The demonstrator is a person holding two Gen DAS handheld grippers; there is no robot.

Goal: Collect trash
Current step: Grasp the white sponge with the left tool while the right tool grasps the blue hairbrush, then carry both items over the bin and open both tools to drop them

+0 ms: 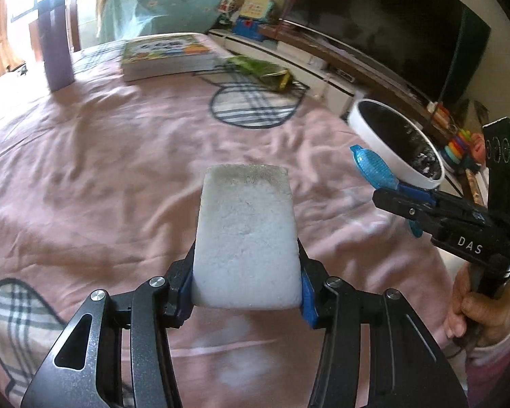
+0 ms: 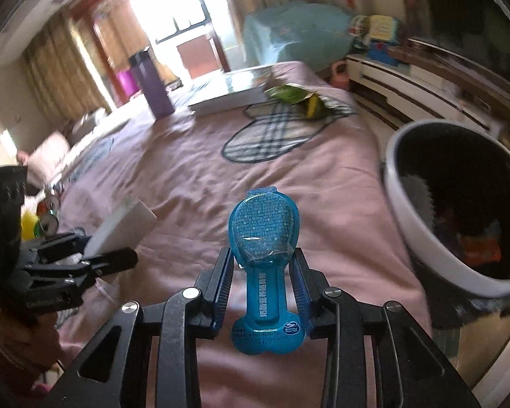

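Trash felt light: we pinched the foam block [image 1: 244, 238] in our left gripper [image 1: 246, 292] and the crinkly blue wrapper [image 2: 263, 258] in our right gripper [image 2: 261, 289].

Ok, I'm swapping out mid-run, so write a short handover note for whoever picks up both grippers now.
Left gripper: shut on a white foam block, held above the bed.
Right gripper: shut on a blue plastic packet, near the bin.
Bin: right of the bed, already holding some trash.
Done: both pieces picked up.
Left: drop both into the bin, then probably fetch the green wrapper lying by the books. The purple bottle does not look like trash.
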